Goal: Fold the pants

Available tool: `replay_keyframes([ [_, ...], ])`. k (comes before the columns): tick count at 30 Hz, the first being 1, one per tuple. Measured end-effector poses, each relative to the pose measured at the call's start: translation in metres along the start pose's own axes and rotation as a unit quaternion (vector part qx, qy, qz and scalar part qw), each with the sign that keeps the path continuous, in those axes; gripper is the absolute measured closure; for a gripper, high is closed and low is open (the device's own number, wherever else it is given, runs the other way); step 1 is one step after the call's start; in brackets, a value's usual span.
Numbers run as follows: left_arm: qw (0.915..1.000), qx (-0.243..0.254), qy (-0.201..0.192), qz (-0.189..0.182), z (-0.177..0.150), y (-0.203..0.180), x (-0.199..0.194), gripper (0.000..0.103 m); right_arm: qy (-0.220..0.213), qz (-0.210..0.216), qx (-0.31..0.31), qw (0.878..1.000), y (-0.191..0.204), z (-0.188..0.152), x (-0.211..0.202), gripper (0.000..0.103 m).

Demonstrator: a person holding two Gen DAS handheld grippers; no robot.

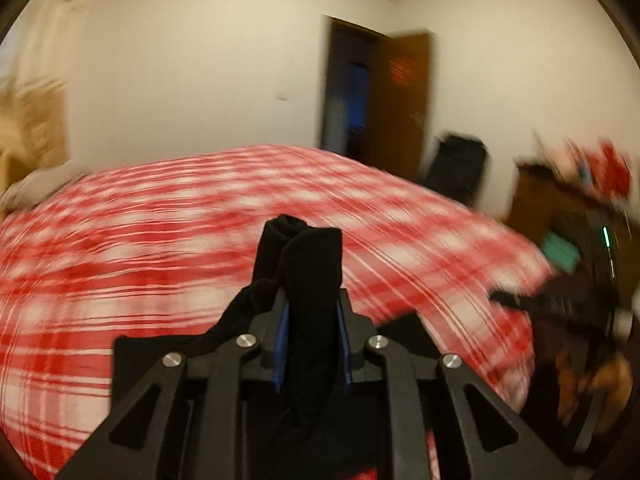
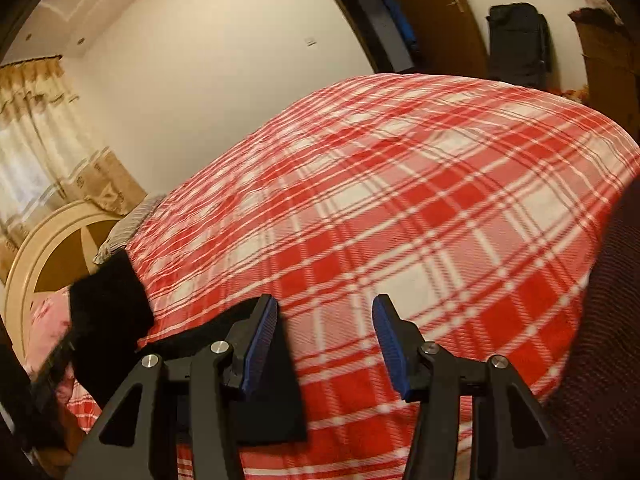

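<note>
Left wrist view, heavy motion blur on background. Left gripper (image 1: 311, 312) nearly closed, blue pads (image 1: 282, 344) pinching a bunched wad of black pants (image 1: 308, 276); fabric sticking up past the fingertips, trailing down between the fingers toward the camera, another strand draping off to the left over the left finger linkage. Below and behind: red-and-white plaid blanket (image 1: 160, 240) covering the bed. Farther right in same view: open brown door (image 1: 402, 92), black chair-like object (image 1: 460, 164) beside it, dark blurred device at right edge, identity unclear. Right wrist view, sharper. At far left, cream headboard (image 2: 36, 248) and curtain (image 2: 36, 128); pink pillow (image 2: 48, 312) partly covered by a raised dark clump of pants (image 2: 108, 308), apparently the part lifted by the other tool, blurred. More black cloth lying flat on blanket (image 2: 400, 200) under and just beside the left finger of the right gripper (image 2: 325, 344), extending down toward the camera. Right gripper wide open, blue pads (image 2: 260, 348) well apart, nothing between them, only plaid showing in the gap. Pants to the left of the gap, touching or just beneath the left finger, contact not certain. Dark maroon textured surface (image 2: 600, 320) at far right edge, identity unclear. Doorway and dark chair (image 2: 518, 44) at top right.
</note>
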State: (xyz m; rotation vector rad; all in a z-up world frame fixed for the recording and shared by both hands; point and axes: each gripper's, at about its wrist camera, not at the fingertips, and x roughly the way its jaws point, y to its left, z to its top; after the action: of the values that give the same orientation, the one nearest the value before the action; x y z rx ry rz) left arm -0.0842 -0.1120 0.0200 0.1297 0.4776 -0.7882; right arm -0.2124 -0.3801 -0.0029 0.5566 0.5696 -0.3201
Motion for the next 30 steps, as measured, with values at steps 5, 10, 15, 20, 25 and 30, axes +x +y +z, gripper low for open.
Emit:
replay_keyframes([
  [5, 0.9945, 0.100, 0.022, -0.022, -0.022, -0.055, 0.019, 0.082, 0.008, 0.001, 0.007, 1.000, -0.010, -0.003, 0.003, 0.051],
  [10, 0.9848, 0.167, 0.046, -0.008, -0.039, -0.092, 0.046, 0.080, 0.014, 0.002, 0.006, 1.000, -0.009, -0.007, 0.009, 0.051],
  [15, 0.9756, 0.195, 0.094, -0.039, -0.053, -0.102, 0.047, 0.060, 0.010, 0.000, -0.001, 1.000, -0.009, -0.005, 0.006, 0.051],
  [20, 0.9762, 0.194, 0.057, -0.079, -0.034, -0.086, 0.001, 0.028, 0.003, 0.023, -0.041, 0.999, 0.010, -0.003, -0.004, 0.051],
  [25, 0.9934, 0.104, 0.041, -0.023, -0.011, -0.028, -0.018, 0.012, 0.029, 0.071, -0.094, 0.993, 0.048, -0.007, 0.010, 0.051],
  [30, 0.9918, 0.013, 0.096, 0.083, -0.016, 0.029, 0.004, 0.013, 0.070, 0.101, -0.149, 0.981, 0.091, -0.022, 0.037, 0.054],
])
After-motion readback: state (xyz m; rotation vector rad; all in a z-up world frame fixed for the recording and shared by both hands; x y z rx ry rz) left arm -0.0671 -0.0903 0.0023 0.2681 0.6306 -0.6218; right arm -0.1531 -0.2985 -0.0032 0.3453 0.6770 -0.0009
